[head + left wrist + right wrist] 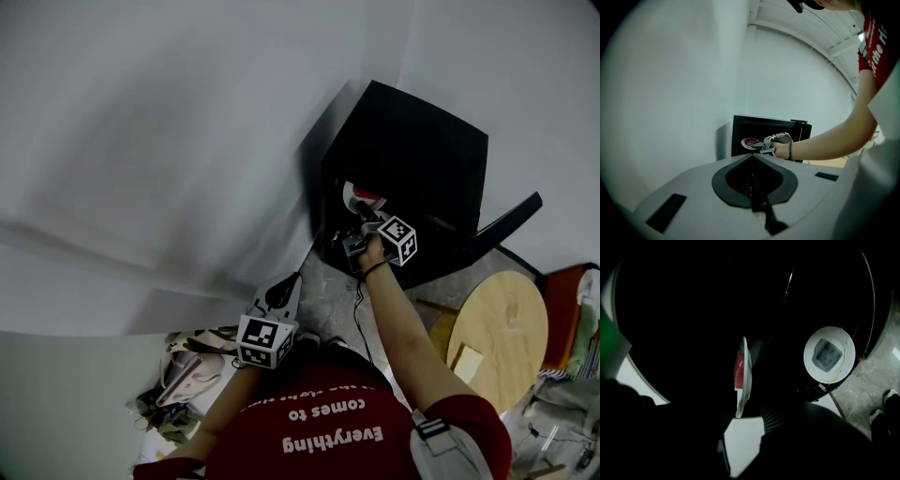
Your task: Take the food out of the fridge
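Observation:
The black mini fridge (412, 159) stands open against the white wall. A white plate with red food (742, 376) is seen edge-on in the right gripper view, its rim between the jaws of my right gripper (749, 416). The jaws stand apart and a gap shows beside the rim. In the head view that gripper (361, 223) reaches into the fridge mouth at the plate (366, 198). A second white plate with greyish food (829, 354) lies to the right inside. My left gripper (283, 289) hangs back by the person's body, jaws together and holding nothing.
The fridge door (506, 223) is swung open to the right. A round wooden table (497, 333) stands at the right. Bags and clutter (183, 375) lie on the floor at the lower left. A cable (358, 309) runs over the stone floor.

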`<action>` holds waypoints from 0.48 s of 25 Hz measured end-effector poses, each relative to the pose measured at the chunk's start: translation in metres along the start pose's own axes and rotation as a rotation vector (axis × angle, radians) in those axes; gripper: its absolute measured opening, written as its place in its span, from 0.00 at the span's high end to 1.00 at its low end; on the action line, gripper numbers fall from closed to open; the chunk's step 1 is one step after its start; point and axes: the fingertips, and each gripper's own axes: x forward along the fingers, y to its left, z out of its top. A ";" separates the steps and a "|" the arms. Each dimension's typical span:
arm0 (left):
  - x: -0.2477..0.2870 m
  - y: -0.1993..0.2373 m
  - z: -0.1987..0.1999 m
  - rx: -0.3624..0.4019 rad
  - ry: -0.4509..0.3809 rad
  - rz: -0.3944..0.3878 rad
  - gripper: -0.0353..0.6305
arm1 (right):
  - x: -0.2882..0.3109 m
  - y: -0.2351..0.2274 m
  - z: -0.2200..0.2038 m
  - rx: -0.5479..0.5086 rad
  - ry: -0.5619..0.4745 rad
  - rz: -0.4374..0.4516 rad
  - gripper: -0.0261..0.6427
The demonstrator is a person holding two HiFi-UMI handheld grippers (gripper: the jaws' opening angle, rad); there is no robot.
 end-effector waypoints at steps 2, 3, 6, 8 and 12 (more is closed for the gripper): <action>0.001 0.000 0.000 -0.002 0.002 0.001 0.94 | 0.001 0.001 0.000 -0.018 0.010 0.006 0.78; 0.001 -0.001 0.000 -0.001 0.002 0.001 0.94 | 0.001 0.003 0.000 -0.025 0.012 0.013 0.82; 0.002 -0.001 0.000 0.000 0.005 -0.001 0.94 | 0.001 0.005 -0.001 -0.002 0.011 0.025 0.86; 0.003 -0.002 -0.001 0.000 0.008 -0.004 0.94 | 0.000 0.002 0.001 0.028 0.006 0.026 0.87; 0.004 -0.002 -0.001 -0.003 0.006 -0.011 0.94 | -0.005 -0.003 0.002 0.045 0.007 0.027 0.89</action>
